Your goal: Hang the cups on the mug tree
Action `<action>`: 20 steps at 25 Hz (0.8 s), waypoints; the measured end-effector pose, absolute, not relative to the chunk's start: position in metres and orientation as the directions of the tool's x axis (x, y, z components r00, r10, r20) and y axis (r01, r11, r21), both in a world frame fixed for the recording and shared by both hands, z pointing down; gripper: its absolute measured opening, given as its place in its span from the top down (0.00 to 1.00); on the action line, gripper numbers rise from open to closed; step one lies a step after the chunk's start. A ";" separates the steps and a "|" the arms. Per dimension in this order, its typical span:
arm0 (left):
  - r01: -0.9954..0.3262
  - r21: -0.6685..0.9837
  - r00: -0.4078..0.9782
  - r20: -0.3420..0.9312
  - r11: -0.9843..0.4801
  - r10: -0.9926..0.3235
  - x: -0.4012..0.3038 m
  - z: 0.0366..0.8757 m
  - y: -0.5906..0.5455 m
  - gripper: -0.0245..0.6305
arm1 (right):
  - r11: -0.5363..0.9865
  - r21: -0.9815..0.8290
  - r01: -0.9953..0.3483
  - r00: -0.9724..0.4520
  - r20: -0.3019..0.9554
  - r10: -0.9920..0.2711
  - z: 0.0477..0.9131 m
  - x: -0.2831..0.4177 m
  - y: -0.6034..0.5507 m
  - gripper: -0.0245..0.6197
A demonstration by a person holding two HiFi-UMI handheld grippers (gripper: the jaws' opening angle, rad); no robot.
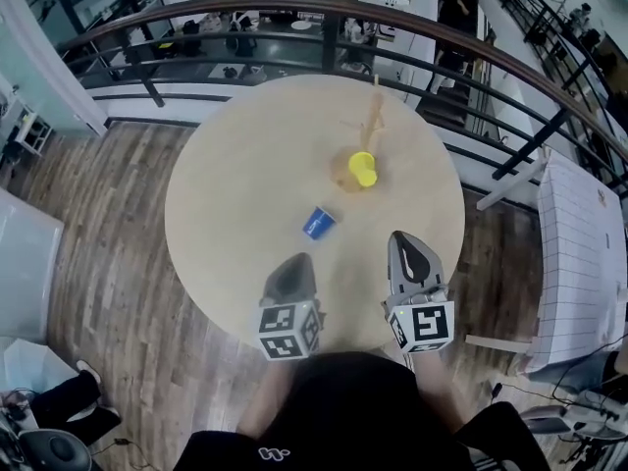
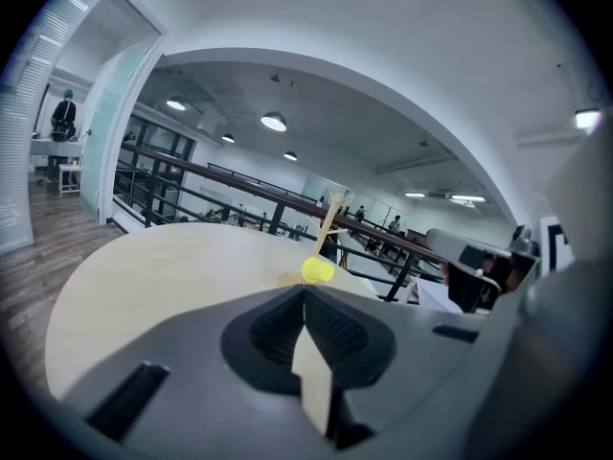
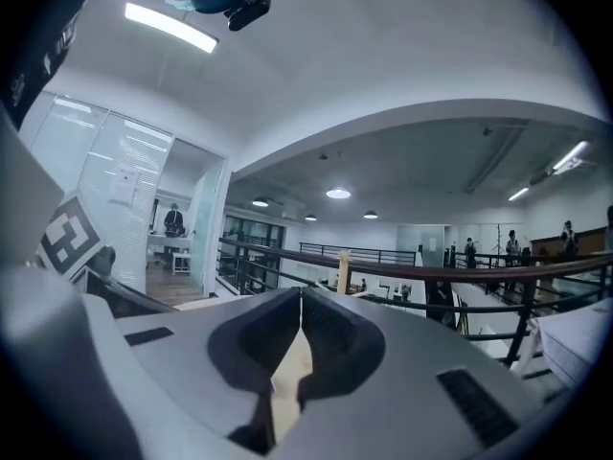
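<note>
Blue cup point(image 1: 318, 223) lies unhung at frame centre; left gripper point(image 1: 296, 261) and right gripper point(image 1: 402, 237) closed, empty. Advised: open right, grasp rim.

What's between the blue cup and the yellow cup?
Nothing: only bare table shows between the blue cup and the yellow cup in the head view.
</note>
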State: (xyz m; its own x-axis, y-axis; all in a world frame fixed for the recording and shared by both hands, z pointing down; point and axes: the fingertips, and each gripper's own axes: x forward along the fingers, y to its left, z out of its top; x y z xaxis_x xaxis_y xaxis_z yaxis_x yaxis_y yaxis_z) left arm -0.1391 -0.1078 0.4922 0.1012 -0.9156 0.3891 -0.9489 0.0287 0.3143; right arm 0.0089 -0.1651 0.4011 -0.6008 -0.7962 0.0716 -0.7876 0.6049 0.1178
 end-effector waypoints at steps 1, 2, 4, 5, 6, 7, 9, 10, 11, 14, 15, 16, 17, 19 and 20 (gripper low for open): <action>-0.950 0.311 0.106 0.390 0.022 -0.915 -0.136 0.493 -0.109 0.94 | 0.603 0.114 -0.790 -0.597 0.084 -0.798 0.405 0.011 -0.166 0.94; -0.951 0.307 0.112 0.391 0.015 -0.914 -0.134 0.493 -0.110 0.94 | 0.600 0.111 -0.792 -0.593 0.089 -0.800 0.407 0.013 -0.167 0.94; -0.955 0.297 0.118 0.393 0.004 -0.912 -0.129 0.494 -0.114 0.94 | 0.598 0.104 -0.795 -0.591 0.089 -0.801 0.408 0.018 -0.169 0.94; -0.957 0.290 0.119 0.392 0.000 -0.912 -0.128 0.494 -0.117 0.94 | 0.598 0.099 -0.795 -0.592 0.089 -0.801 0.409 0.020 -0.169 0.94; -0.960 0.281 0.120 0.392 -0.005 -0.912 -0.128 0.494 -0.119 0.94 | 0.598 0.095 -0.796 -0.591 0.091 -0.801 0.411 0.022 -0.168 0.94; -0.963 0.269 0.124 0.395 -0.015 -0.910 -0.127 0.495 -0.122 0.94 | 0.598 0.092 -0.796 -0.591 0.095 -0.801 0.413 0.024 -0.167 0.94; -0.972 0.227 0.153 0.433 -0.057 -0.888 -0.124 0.502 -0.128 0.94 | 0.599 0.088 -0.796 -0.591 0.104 -0.800 0.416 0.026 -0.166 0.94; -0.976 0.199 0.176 0.474 -0.090 -0.863 -0.121 0.510 -0.130 0.94 | 0.600 0.088 -0.795 -0.592 0.108 -0.799 0.417 0.027 -0.165 0.94; -0.977 0.171 0.201 0.521 -0.129 -0.830 -0.117 0.519 -0.133 0.94 | 0.601 0.087 -0.795 -0.592 0.112 -0.798 0.418 0.029 -0.164 0.94; -0.957 0.110 0.277 0.634 -0.270 -0.722 -0.104 0.550 -0.145 0.85 | 0.597 0.083 -0.798 -0.586 0.127 -0.801 0.422 0.036 -0.164 0.94; -0.945 0.086 0.290 0.663 -0.315 -0.690 -0.102 0.559 -0.150 0.71 | 0.595 0.082 -0.799 -0.583 0.132 -0.802 0.424 0.038 -0.164 0.94; -0.935 0.058 0.291 0.690 -0.350 -0.663 -0.103 0.567 -0.155 0.65 | 0.592 0.080 -0.802 -0.580 0.138 -0.803 0.425 0.040 -0.163 0.94; -0.927 0.030 0.282 0.713 -0.375 -0.641 -0.106 0.575 -0.160 0.60 | 0.589 0.078 -0.804 -0.575 0.145 -0.805 0.427 0.042 -0.162 0.94; -0.915 -0.009 0.260 0.751 -0.402 -0.607 -0.112 0.596 -0.170 0.57 | 0.580 0.076 -0.811 -0.565 0.159 -0.810 0.431 0.045 -0.160 0.94; -0.912 -0.024 0.249 0.763 -0.410 -0.597 -0.114 0.605 -0.176 0.57 | 0.574 0.075 -0.815 -0.557 0.167 -0.813 0.433 0.049 -0.159 0.94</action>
State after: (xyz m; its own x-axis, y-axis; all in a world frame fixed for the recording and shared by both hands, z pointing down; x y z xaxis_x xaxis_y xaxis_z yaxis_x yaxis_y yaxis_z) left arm -0.1139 -0.1758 0.6055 0.2486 -0.5971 0.7627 -0.9117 -0.4101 -0.0239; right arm 0.0487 -0.1588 0.4330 -0.5572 -0.8135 0.1666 -0.8154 0.5740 0.0751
